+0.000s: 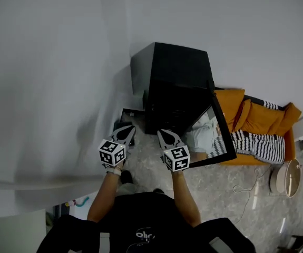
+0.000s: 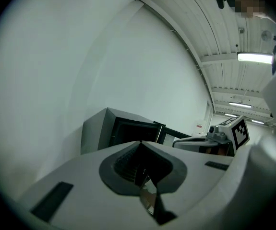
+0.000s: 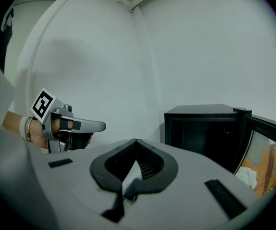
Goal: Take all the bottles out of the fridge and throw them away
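A black mini fridge (image 1: 172, 70) stands against the white wall, its door (image 1: 217, 141) swung open to the right. Its inside is dark and I can make out no bottles in any view. My left gripper (image 1: 126, 130) and right gripper (image 1: 166, 134) are held side by side just in front of the fridge, both pointing at it. Each has its jaws shut, tips meeting, with nothing between them. In the left gripper view the fridge (image 2: 128, 128) is beyond the jaws. In the right gripper view the fridge (image 3: 205, 128) sits ahead to the right.
An orange cushion with striped cloth (image 1: 259, 123) lies right of the open door. A round pale object (image 1: 287, 178) and a thin cable (image 1: 248, 186) are on the marble floor at right. A flat dark item (image 1: 130, 112) lies by the fridge's left foot.
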Tool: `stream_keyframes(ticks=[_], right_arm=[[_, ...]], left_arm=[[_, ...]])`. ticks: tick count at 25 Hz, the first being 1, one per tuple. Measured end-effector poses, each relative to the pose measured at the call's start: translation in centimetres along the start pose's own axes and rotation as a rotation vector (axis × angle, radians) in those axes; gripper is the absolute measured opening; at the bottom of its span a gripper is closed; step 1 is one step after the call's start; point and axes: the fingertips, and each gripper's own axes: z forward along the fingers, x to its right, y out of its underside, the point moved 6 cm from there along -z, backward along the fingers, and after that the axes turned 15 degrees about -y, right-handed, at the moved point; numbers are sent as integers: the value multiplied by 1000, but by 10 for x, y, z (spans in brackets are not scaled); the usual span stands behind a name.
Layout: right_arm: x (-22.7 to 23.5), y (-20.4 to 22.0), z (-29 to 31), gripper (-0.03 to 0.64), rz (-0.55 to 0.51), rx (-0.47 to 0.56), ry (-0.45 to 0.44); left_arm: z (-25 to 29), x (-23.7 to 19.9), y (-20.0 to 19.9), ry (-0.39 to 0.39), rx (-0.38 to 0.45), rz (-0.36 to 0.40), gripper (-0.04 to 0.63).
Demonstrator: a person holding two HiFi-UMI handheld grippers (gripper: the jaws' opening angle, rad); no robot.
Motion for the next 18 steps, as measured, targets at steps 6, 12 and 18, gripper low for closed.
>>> stream_keyframes(ticks=[6,12,18], right_arm=[[5,20,-52,9,-15,-19,-46],[5,39,-96,9,-19,-18,-92],[2,46,-125,9,-30,-5,-124]], left_arm=[[-18,52,18,-61,18,-20,2],[-43,93,35,-119,30,-4,2],[-69,118,44,-183,50,3,2]])
